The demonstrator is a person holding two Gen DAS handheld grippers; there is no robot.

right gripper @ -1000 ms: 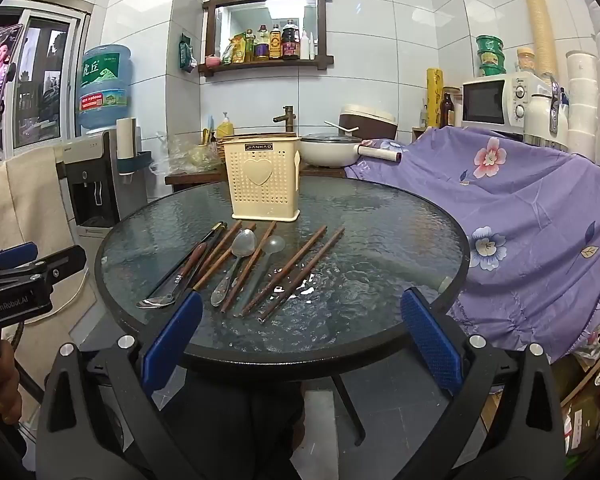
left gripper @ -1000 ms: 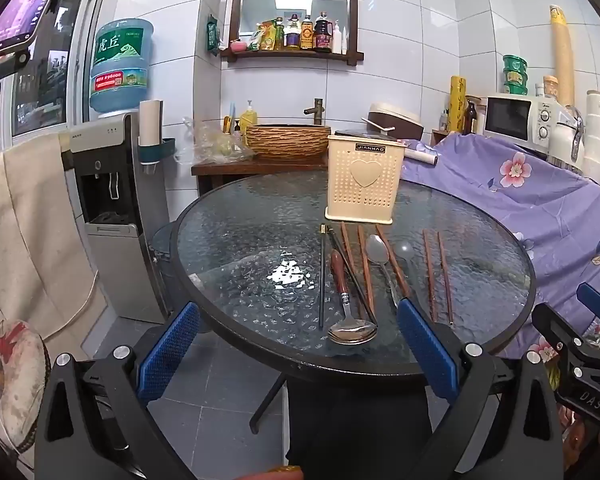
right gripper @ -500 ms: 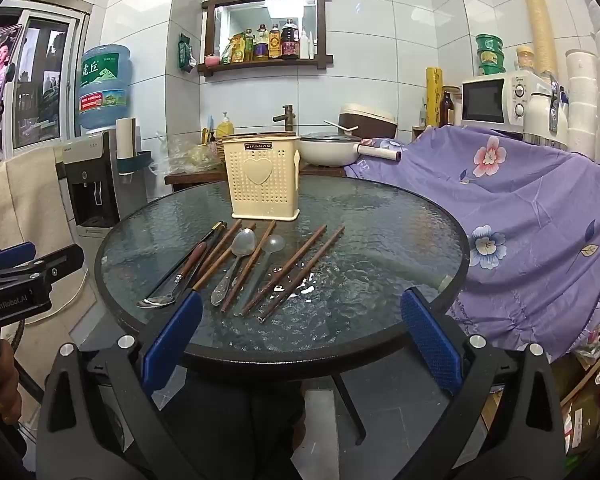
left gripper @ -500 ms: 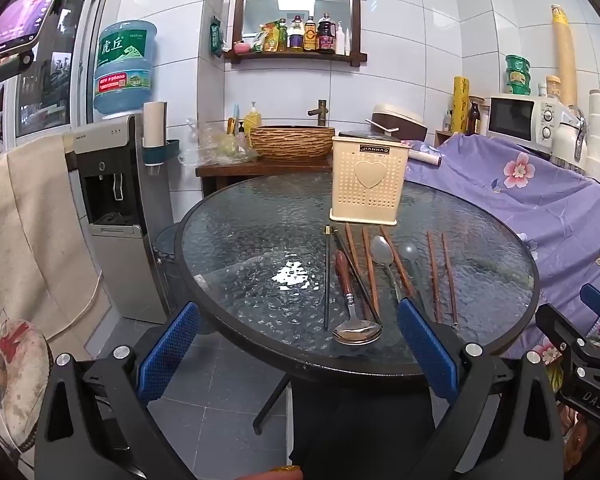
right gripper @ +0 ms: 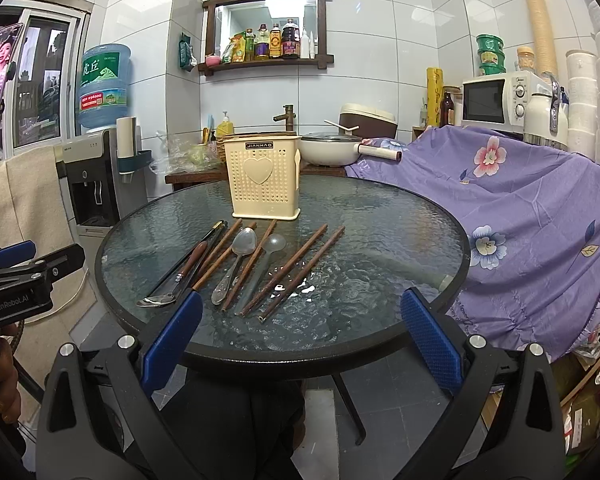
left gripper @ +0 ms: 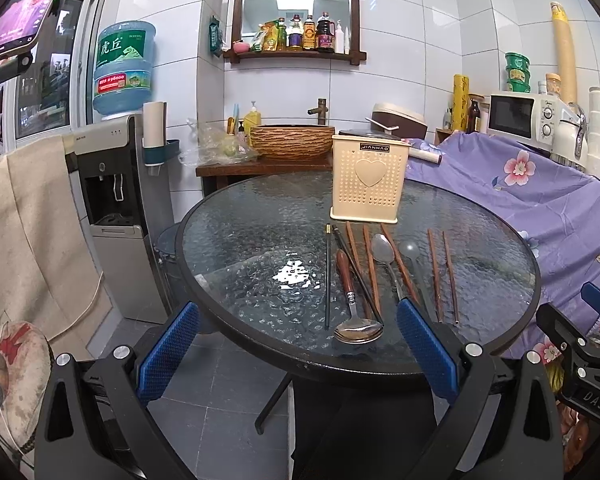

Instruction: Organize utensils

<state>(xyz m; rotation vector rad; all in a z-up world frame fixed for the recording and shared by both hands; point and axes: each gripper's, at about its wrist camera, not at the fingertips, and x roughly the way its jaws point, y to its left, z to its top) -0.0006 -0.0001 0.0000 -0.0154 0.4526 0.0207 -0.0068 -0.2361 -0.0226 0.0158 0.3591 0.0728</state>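
Observation:
A cream utensil holder (left gripper: 367, 179) (right gripper: 263, 176) with a heart stands upright at the back of the round glass table (left gripper: 260, 240) (right gripper: 380, 240). In front of it lie several brown chopsticks (left gripper: 447, 276) (right gripper: 300, 266), black chopsticks (left gripper: 328, 276), a wooden-handled spoon (left gripper: 350, 292) (right gripper: 180, 276), a metal spoon (left gripper: 384, 252) (right gripper: 240, 252) and a clear spoon (right gripper: 270, 252). My left gripper (left gripper: 298, 354) is open and empty, short of the table's near edge. My right gripper (right gripper: 300, 344) is open and empty at the near edge.
A water dispenser (left gripper: 116, 200) stands left of the table. A purple floral cloth (right gripper: 520, 208) covers furniture on the right. A sink counter with a basket (left gripper: 292, 142) is behind. The microwave (right gripper: 496, 100) is at the back right. The other gripper (right gripper: 16, 280) shows at the left.
The left gripper has drifted slightly left and back, so the table sits a little further right in its view. The right gripper has hardly moved.

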